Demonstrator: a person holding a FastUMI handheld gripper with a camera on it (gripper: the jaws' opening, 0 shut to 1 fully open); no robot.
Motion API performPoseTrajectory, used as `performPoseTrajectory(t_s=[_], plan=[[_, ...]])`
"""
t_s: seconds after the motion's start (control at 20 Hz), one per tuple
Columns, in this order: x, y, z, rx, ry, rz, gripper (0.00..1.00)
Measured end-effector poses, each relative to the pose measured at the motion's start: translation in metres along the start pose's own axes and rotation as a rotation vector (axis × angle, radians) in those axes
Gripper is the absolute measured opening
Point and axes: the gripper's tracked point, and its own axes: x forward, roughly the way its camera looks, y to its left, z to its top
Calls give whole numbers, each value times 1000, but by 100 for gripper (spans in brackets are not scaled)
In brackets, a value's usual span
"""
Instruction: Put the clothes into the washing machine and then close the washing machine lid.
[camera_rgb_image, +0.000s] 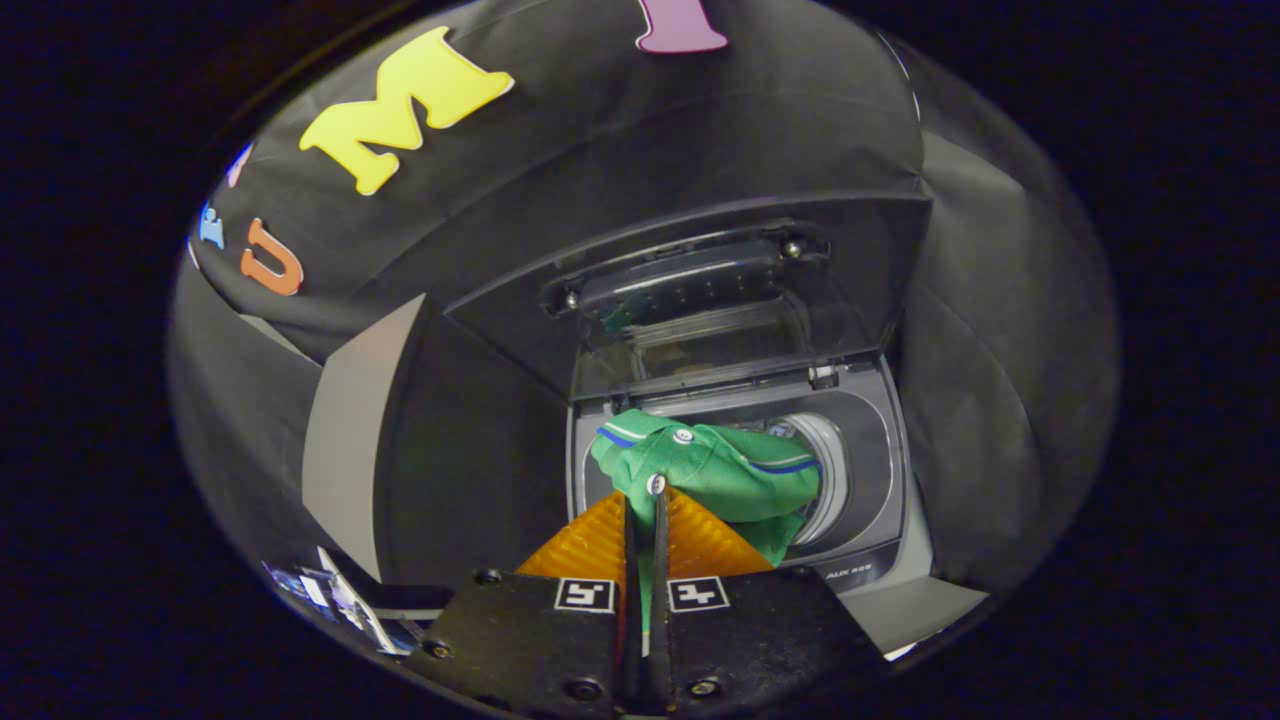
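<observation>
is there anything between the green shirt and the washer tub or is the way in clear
Nothing visible blocks it. The lid stands raised behind the opening, and the green shirt, pinched between the shut gripper fingers, hangs right over the open tub.

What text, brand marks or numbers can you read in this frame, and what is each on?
Washing machine, front rim: small pale print, too small and blurred to read reliably.
Gripper body: two square coded markers, patterns rather than words.
Printed sheets beside the gripper body: too blurred to read.
Green shirt, pinched between the shut fingers over the open tub: no text visible.
</observation>
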Motion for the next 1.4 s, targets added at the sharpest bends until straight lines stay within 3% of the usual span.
performPoseTrajectory(t_s=[0.95, 1.15, 1.3, 1.4], plan=[[119, -71, -34, -94, -9, -138, 8], [132, -78, -27, -100, -52, -151, 13], [123, -77, -23, -132, -76, -178, 9], [110, -67, -18, -154, -99, -161, 14]])
